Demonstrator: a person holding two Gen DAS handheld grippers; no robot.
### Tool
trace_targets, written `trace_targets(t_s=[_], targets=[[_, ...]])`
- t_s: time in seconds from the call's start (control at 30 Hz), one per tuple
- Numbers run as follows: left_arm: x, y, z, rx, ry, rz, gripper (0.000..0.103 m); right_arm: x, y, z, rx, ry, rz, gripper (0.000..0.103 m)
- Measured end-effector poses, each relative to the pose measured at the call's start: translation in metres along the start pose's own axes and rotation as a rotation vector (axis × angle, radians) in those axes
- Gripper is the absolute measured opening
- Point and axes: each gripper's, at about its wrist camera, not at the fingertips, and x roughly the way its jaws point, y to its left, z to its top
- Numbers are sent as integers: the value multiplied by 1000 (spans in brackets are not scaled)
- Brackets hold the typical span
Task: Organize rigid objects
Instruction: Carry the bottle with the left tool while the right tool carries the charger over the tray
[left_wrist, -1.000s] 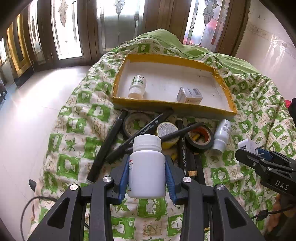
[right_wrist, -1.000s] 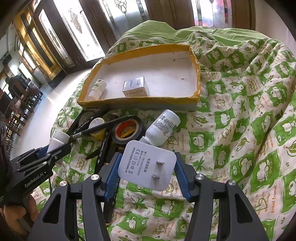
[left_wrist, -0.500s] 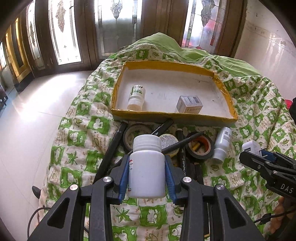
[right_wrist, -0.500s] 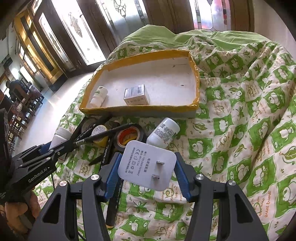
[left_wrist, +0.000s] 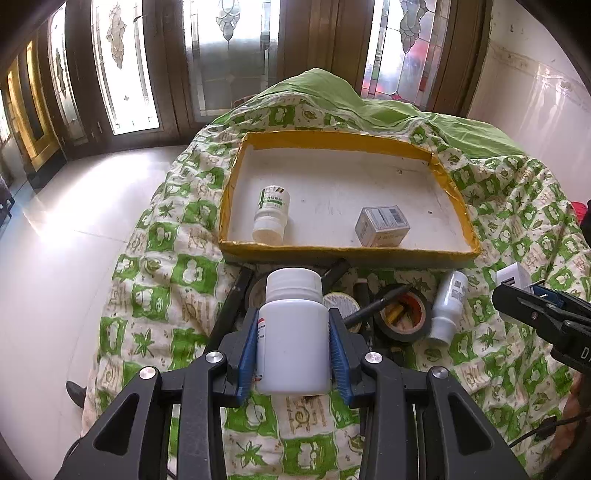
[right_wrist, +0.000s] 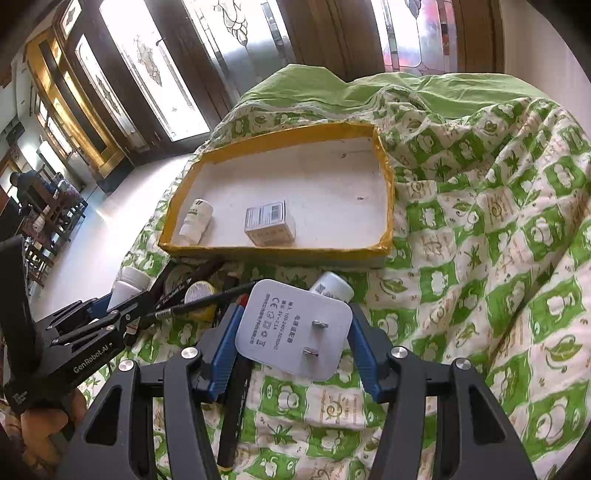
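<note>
My left gripper (left_wrist: 293, 343) is shut on a white plastic bottle (left_wrist: 293, 332), held upright above the quilt, short of the tray. My right gripper (right_wrist: 291, 332) is shut on a white plug adapter (right_wrist: 293, 328), prongs facing the camera. The yellow-rimmed white tray (left_wrist: 452, 190) lies ahead on the quilt and holds a small green-labelled bottle (left_wrist: 271, 214) on its side and a small grey box (left_wrist: 382, 225). In the right wrist view the tray (right_wrist: 388, 192), that bottle (right_wrist: 195, 221) and the box (right_wrist: 269, 223) show too.
Between grippers and tray lie tape rolls (left_wrist: 402, 317), black pens (left_wrist: 376, 302), a yellow-capped tin (left_wrist: 341, 304) and a white bottle (left_wrist: 447, 306) on its side. The green patterned quilt (right_wrist: 498, 258) drops off at its left edge to a tiled floor (left_wrist: 55, 240).
Both grippers have risen and drawn back a little with their objects held; the tray and clutter appear farther away. Nothing was let go.
</note>
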Motion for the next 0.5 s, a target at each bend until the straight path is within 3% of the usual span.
trace_targets(t_s=[0.5], targets=[[10, 5, 31, 6, -16, -5, 37, 15, -2, 34, 17, -16, -21, 55]])
